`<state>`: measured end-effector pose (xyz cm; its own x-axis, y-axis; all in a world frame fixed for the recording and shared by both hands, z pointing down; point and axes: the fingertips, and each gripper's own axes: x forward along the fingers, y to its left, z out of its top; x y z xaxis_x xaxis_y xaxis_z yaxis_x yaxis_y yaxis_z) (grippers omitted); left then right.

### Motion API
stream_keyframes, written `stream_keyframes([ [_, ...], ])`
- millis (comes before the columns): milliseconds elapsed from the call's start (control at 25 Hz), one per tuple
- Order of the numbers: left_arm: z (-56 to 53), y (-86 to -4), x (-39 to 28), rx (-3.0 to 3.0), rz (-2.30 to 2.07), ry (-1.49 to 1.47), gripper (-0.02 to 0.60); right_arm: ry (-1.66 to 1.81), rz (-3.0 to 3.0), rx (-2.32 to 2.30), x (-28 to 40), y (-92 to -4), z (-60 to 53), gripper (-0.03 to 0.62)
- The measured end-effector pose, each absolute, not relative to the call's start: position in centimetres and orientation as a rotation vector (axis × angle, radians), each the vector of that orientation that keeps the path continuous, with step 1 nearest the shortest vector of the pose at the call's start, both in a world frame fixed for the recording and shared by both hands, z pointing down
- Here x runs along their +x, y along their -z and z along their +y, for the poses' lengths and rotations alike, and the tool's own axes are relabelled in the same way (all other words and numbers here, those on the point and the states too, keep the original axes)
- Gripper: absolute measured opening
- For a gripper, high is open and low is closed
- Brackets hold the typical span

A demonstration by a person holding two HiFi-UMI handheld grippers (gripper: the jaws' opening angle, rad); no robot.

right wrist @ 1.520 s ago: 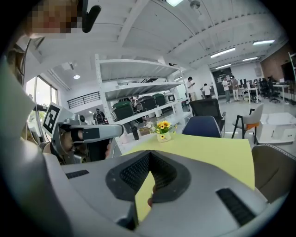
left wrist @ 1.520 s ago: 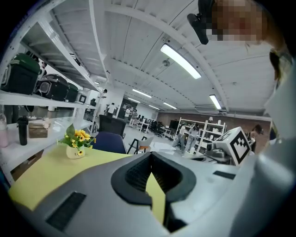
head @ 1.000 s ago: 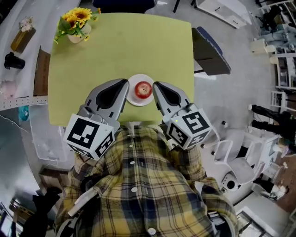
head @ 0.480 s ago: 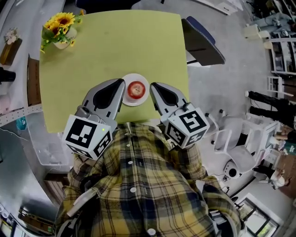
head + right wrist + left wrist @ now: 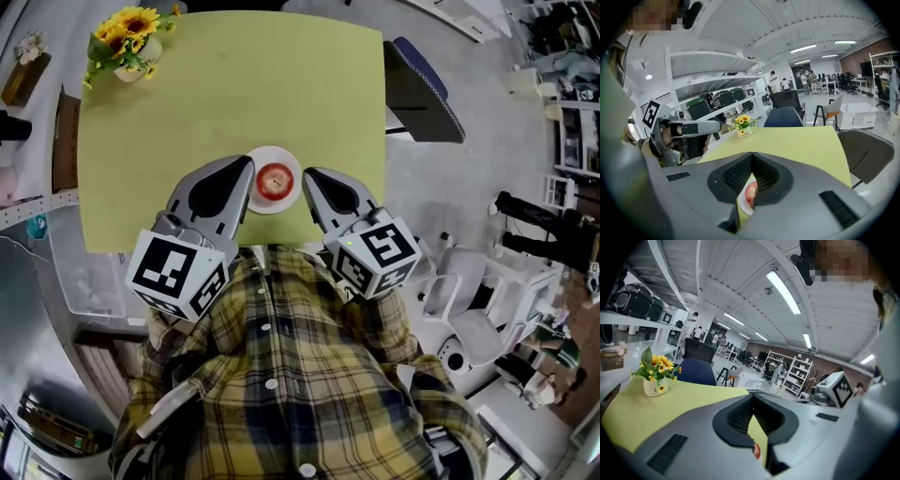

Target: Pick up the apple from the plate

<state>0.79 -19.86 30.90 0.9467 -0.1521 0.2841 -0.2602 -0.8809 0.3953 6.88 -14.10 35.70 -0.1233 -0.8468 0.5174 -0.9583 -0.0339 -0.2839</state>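
Head view: the apple (image 5: 273,181) sits on the plate (image 5: 255,201), close to the near edge of the desk (image 5: 234,84). The left claw (image 5: 246,167) and right claw (image 5: 309,175) flank it. Bare desk lies beyond; the flower pot (image 5: 127,42) is well apart.

Left gripper view: jaws together, holding nothing.

Right gripper view: jaws together, holding nothing, apple just ahead.

Risk, as judged: advancing closed would shove the apple or plate.

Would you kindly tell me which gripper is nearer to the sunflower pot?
Left. The left gripper lies on the sunflower pot side of the plate; the right gripper lies across the plate, farther away.
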Motion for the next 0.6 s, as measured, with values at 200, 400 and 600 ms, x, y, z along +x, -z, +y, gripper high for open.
stream_keyframes([
  [200, -19.9, -31.5, 0.8, 2.641, -0.323, -0.354, 0.008, -0.886, -2.053, 1.924, 7.0, -36.2, -14.3, -0.003],
  [400, -19.6, -32.3, 1.3, 2.637, -0.306, -0.374, 0.007, -0.902, -2.055, 1.914, 6.9, -36.9, -14.1, -0.003],
  [600, -19.2, -33.3, 1.6, 2.634, -0.286, -0.405, 0.008, -0.924, -2.042, 1.902, 6.9, -38.2, -13.4, -0.003],
])
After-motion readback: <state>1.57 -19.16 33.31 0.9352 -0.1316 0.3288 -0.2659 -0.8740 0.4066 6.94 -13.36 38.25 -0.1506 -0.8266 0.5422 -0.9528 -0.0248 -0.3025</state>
